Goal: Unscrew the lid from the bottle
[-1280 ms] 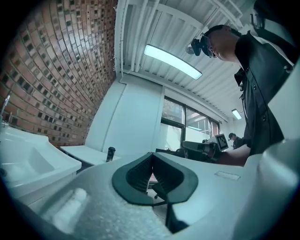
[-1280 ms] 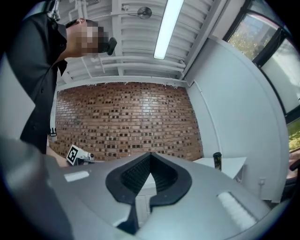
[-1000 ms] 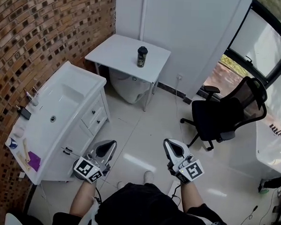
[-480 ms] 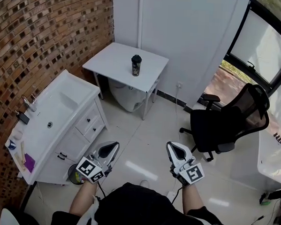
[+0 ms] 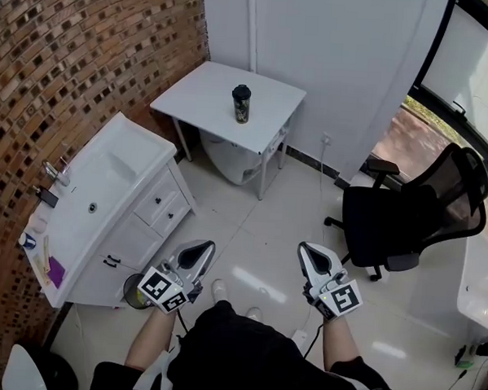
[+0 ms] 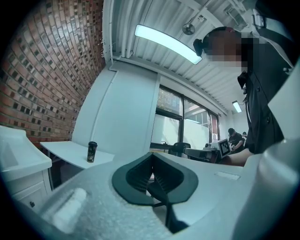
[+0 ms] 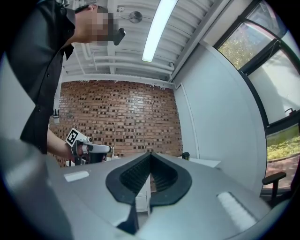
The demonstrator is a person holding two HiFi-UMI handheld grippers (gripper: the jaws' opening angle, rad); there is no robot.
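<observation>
In the head view, the left gripper (image 5: 198, 253) and right gripper (image 5: 313, 255) are pointing level, side by side. The bottle (image 5: 241, 105) is standing upright, lid (image 5: 242, 90) on, on the white surface (image 5: 202, 97) well ahead of them.

In the left gripper view, the jaws are sitting together, empty, with the bottle (image 6: 92, 152) far ahead and left.

In the right gripper view, the jaws are likewise closed on nothing (the bottle (image 7: 186, 155) is showing small, ahead and slightly right).

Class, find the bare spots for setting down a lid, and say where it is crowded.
The white square table is bare all round the dark lidded bottle, widest toward the brick wall. The near end of the white vanity counter is cluttered.
</observation>
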